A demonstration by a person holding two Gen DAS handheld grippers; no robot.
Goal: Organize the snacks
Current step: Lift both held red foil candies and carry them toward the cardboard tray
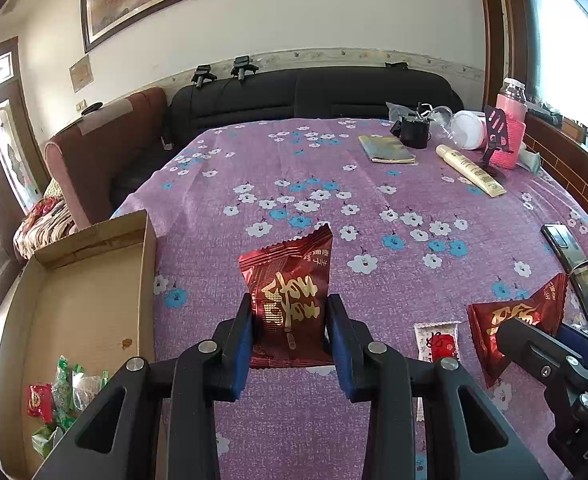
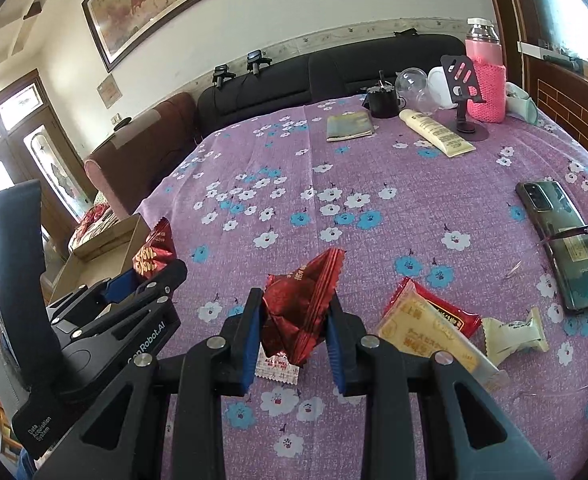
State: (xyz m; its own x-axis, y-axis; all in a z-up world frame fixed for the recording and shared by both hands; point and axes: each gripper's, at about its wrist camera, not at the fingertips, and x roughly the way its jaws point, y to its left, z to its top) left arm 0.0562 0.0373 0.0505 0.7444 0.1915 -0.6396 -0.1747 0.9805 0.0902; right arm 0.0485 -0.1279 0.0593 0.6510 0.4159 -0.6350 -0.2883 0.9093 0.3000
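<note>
My left gripper (image 1: 290, 320) is shut on a dark red snack packet with gold characters (image 1: 288, 296), held upright above the purple flowered tablecloth. It also shows in the right wrist view (image 2: 154, 252). My right gripper (image 2: 294, 316) is shut on a second red packet (image 2: 302, 304), which also shows in the left wrist view (image 1: 514, 324). A small white and red sachet (image 2: 276, 370) lies under it. A yellow biscuit pack (image 2: 430, 336), a red pack (image 2: 442, 308) and a white candy (image 2: 514, 336) lie to the right.
An open cardboard box (image 1: 86, 292) stands at the table's left edge with several green and red snacks (image 1: 58, 396) in its near end. A phone (image 2: 562, 240), tube (image 2: 434, 132), pink bottle (image 2: 486, 76), booklet (image 2: 350, 126) and black cup (image 2: 382, 102) lie on the far and right side of the table.
</note>
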